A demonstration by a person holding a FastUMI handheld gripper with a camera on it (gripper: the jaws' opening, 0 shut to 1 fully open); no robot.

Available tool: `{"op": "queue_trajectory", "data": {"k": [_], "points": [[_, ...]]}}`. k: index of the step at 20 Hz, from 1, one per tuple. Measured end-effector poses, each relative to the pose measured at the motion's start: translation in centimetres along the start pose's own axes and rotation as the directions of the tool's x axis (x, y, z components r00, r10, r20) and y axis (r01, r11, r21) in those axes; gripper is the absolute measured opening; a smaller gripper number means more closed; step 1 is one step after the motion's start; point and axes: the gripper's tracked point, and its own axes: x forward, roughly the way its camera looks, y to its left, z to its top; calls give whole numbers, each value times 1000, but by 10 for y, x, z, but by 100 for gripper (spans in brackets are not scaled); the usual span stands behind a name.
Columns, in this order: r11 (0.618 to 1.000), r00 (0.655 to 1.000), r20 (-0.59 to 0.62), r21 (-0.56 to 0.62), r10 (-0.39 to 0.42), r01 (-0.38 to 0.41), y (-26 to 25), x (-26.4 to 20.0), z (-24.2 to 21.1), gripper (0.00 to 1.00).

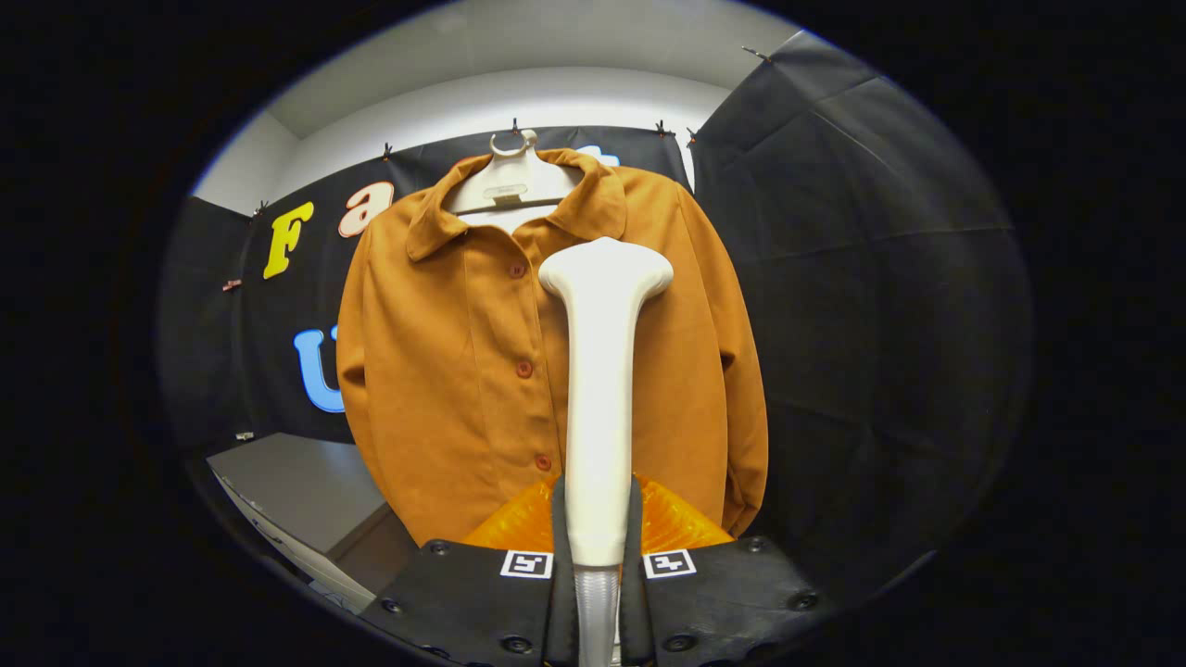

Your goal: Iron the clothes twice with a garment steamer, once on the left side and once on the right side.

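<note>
Item 1, nearest: gripper (598,547), at 6 o'clock, its two fingers (463,602) closed from either side on the lower handle of item 2; both press on it, so the tool is clenched on the steamer, not released. The hold is low on the handle, presumably so the head stands well forward of the fingers and reaches the cloth first. Item 2: garment steamer (600,389), a pale wand rising from between the fingers toward 12 o'clock and ending in a widened head; a ribbed hose leaves the bottom of the handle at 6 o'clock. It is held upright, head uppermost, which suits a vertical pass along hanging fabric. Whether the head touches the cloth cannot be told; it overlaps the chest, just to the 3 o'clock side of the button row. Item 3: shirt (445,371), a rust-coloured, collared, button-front garment, just beyond the steamer, hanging full length with both sleeves down; the hanging keeps the front flat and free for steaming. Item 4: hanger (510,181), pale, at 12 o'clock inside the collar, its hook caught at the top of the booth wall. Item 5: grey table (287,491), at 8 o'clock, beside and below the shirt's hem. Judgement: the head sits high on one front panel, a likely start for a downward stroke.
</note>
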Motion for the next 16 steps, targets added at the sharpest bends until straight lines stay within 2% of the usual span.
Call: {"op": "queue_trajectory", "data": {"k": [8, 16], "points": [[1000, 994, -111, 21, -13, 16, 0, -17, -67, 21], [997, 972, -235, 61, -29, 44, 1, -37, -136, 21]]}}
